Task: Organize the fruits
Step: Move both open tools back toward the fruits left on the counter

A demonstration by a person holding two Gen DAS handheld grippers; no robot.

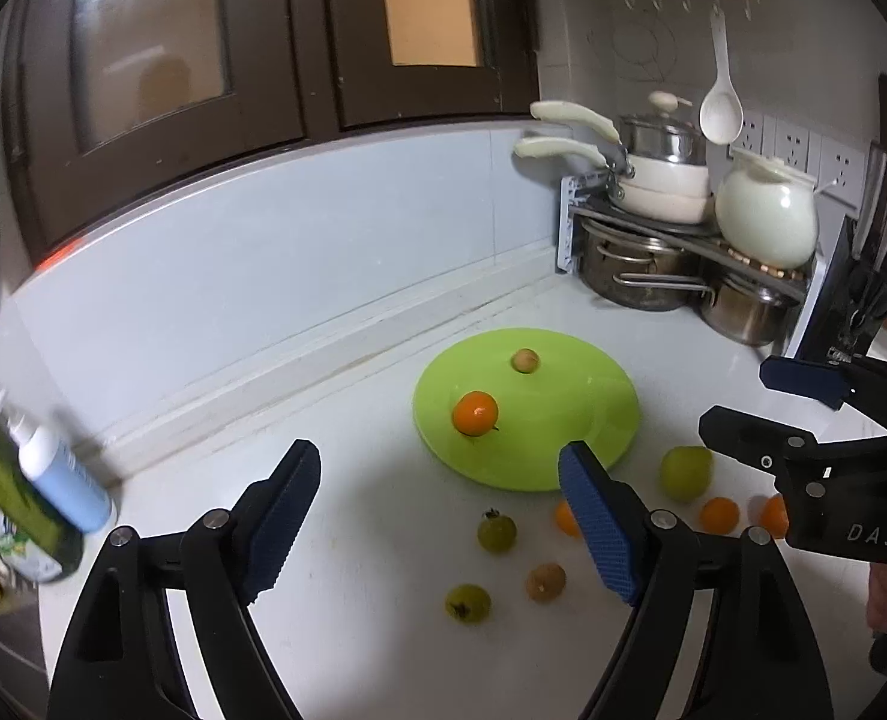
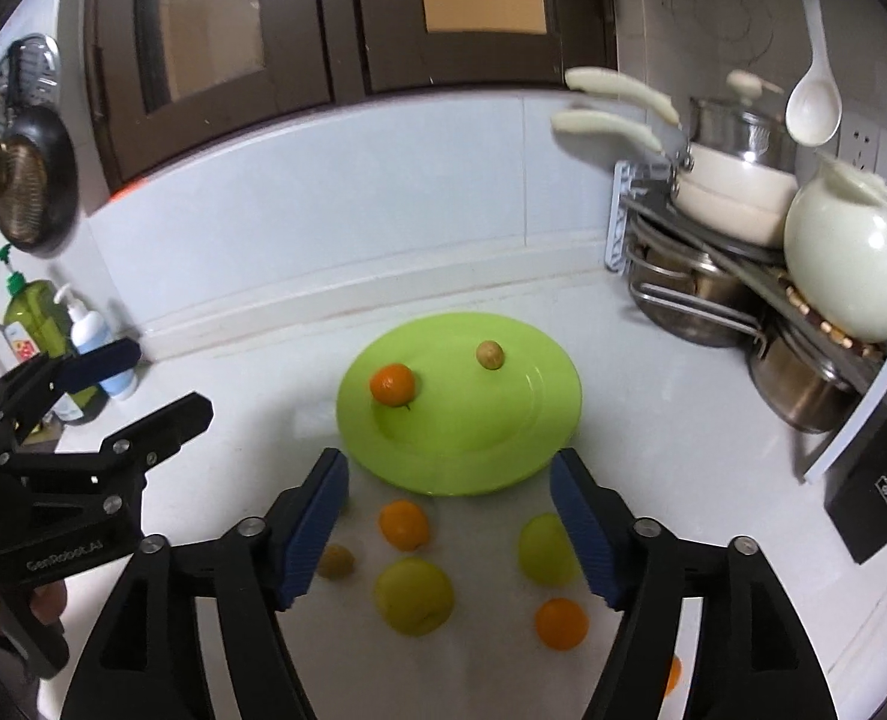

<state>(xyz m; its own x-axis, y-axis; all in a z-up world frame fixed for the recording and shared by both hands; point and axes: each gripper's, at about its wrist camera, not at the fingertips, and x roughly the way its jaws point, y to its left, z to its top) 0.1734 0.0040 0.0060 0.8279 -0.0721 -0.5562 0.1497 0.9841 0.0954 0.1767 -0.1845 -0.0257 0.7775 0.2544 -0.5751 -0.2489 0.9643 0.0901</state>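
1. Green plate [image 2: 473,456]: mid-counter, near the back wall; collecting dish, judging by its contents.
2. Orange [image 2: 392,384]: on the plate's left rim slope. Small tan fruit [image 2: 490,354]: on the plate's far side.
3. Loose fruit off the plate's front edge, apparently awaiting transfer: orange citrus [image 2: 404,525], large green fruit [image 2: 413,596], second green fruit [image 2: 542,547], another orange [image 2: 560,624].
4. Left gripper [image 1: 440,516]: jaws apart, nothing between them (free to pick).
5. Right gripper [image 2: 449,525]: jaws apart, empty, above the loose fruit.
6. Pot rack [image 2: 713,276]: the counter's back right corner.
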